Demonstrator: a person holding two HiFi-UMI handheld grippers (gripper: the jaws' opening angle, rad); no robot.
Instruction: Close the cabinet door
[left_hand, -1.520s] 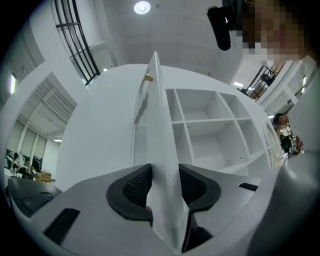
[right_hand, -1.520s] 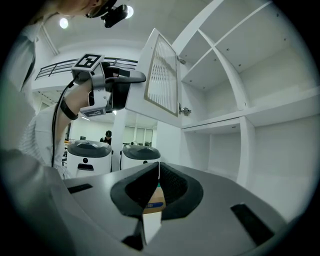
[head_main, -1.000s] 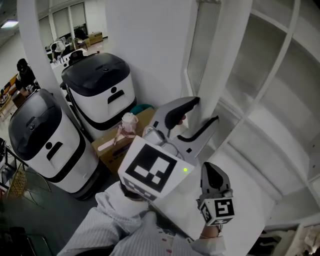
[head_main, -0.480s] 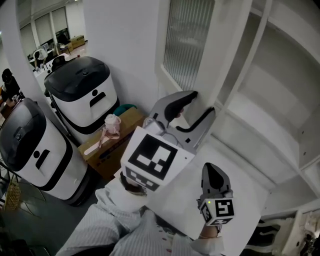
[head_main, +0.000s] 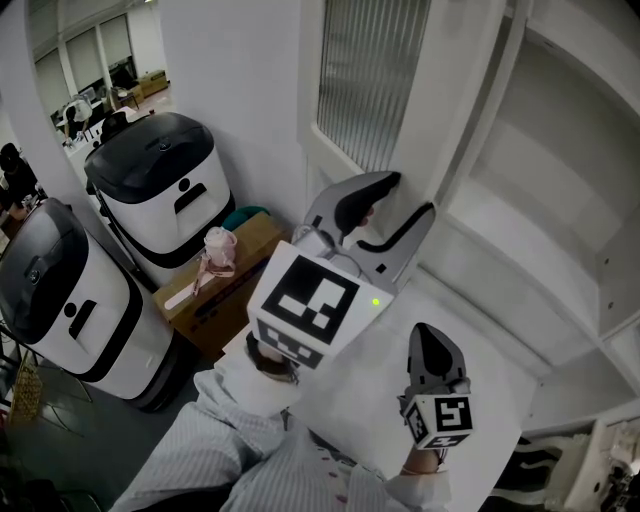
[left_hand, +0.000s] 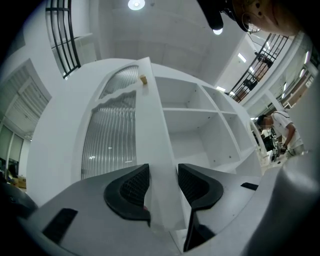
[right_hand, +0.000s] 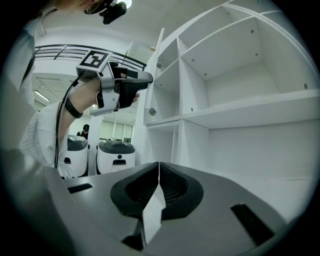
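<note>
Where the cabinet door (head_main: 368, 85) stands swung out from its white cabinet (head_main: 560, 170), items log as follows.

Item 1, cabinet door: white frame w/ ribbed glass panel, small knob (left_hand: 143, 79) high on its free edge. Open, at a wide angle to the cabinet front. The free edge runs upright between the L jaws. Seen edge-on in the R gripper view (right_hand: 161, 40).

Item 2, left gripper (head_main: 411, 196): grey body, dark ribbed pads, marker cube (head_main: 305, 305) on top. Jaws have just been closing and now sit wide, one either side of the door's free edge, pads against its two faces (left_hand: 163, 182). Gripping the door low on the frame. Held by a hand w/ a light striped sleeve (head_main: 235, 440).

Item 3, right gripper (head_main: 428, 335): smaller marker cube (head_main: 441, 420) at rear. Jaws fully together, pads meeting, nothing between (right_hand: 159, 176). Hangs apart from the door, in front of the lower shelves, nose toward the cabinet.

Item 4, cabinet interior: open white compartments, shelves and dividers (right_hand: 235, 65), nothing seen on them.

Item 5, surroundings: two white machines w/ dark domed lids (head_main: 175, 185) (head_main: 70, 300) side by side L of the cabinet; cardboard box (head_main: 245, 275) on the floor between them and the cabinet, pink-and-white cup (head_main: 218, 243) on top of it. Office area w/ a person at far L, too small to detail.
</note>
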